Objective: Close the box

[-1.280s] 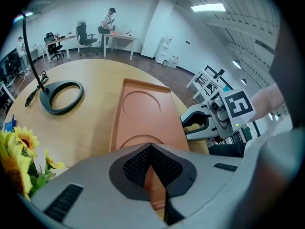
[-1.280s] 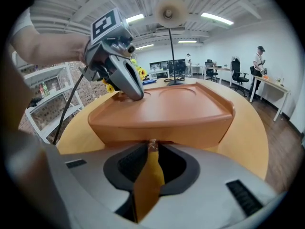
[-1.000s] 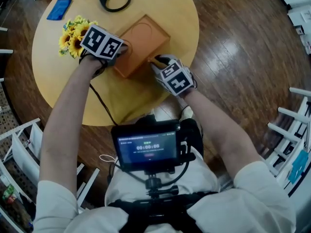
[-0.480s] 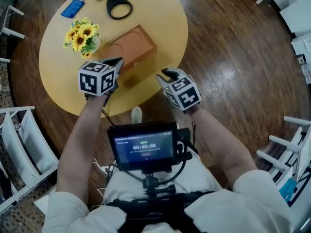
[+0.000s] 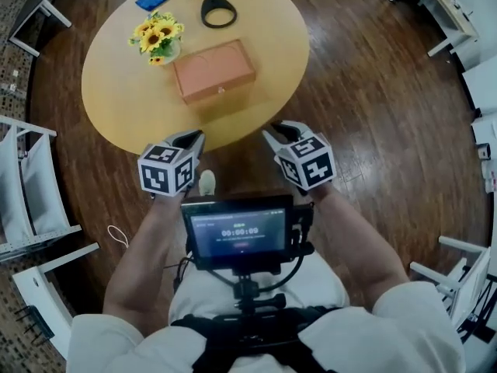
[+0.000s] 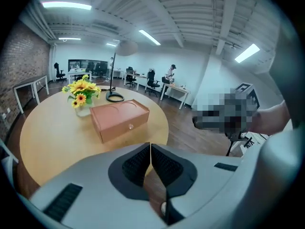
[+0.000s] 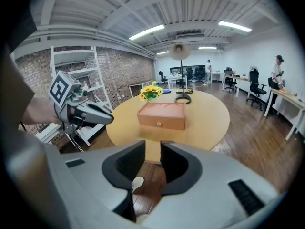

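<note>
On a round wooden table (image 5: 116,119) in an open office, the box (image 5: 213,70) sits beside sunflowers (image 5: 158,37), lid down. It looks rigid and light; its lid's front edge suits pressing. The left tool (image 6: 150,148) is closed on nothing and the right tool (image 7: 152,150) stands parted and empty, both well apart from the box.

The left gripper (image 6: 150,147), jaws pressed together and empty, faces the closed box (image 6: 119,118) near the table's (image 6: 52,137) right edge; sunflowers (image 6: 81,90) stand beside it, perhaps touching.
</note>
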Motion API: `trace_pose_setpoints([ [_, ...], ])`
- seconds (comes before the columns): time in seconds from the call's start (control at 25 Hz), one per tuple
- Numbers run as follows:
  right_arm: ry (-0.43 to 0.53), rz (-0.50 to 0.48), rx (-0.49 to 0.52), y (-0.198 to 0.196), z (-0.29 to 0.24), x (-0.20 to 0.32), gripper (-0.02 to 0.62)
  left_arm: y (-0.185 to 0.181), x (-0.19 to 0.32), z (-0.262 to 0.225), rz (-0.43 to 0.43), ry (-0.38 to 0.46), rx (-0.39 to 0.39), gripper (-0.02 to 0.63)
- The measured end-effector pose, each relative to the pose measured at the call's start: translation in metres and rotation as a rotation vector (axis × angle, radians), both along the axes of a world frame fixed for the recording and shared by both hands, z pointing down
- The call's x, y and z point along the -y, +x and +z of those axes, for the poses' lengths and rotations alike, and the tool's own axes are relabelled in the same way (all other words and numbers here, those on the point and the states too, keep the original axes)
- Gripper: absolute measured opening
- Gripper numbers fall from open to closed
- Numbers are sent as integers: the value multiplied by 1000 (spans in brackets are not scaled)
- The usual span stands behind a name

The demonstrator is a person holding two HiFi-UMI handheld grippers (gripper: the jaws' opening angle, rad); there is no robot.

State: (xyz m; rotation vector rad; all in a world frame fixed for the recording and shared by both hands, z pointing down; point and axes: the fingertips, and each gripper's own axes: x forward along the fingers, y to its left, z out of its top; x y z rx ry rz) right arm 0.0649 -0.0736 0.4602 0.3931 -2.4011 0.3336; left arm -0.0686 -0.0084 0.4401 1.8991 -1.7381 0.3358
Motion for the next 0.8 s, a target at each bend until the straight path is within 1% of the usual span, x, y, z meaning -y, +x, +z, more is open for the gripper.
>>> trace_pose_setpoints([
  [0.16,-14,-18,-5,10,0,-9,106,14,-24,10,-45,-1,-31,0],
  [0.32,-25,-26,-13,28,-2,-25,106,24,-50,12,-82,-14,-42,0],
  [0.48,-20,-59,-13,50,-10,-54,104,39,-76,5,-110,5,-28,0],
  [0.6,-5,-63,-10,57,-12,-59,101,43,-81,5,-118,16,-25,0],
  [0.72,22,-57,23,48,-19,-56,101,39,-76,7,-106,45,-10,0],
  [0.8,5,-47,51,47,-16,-72,101,42,-86,15,-96,56,2,0],
])
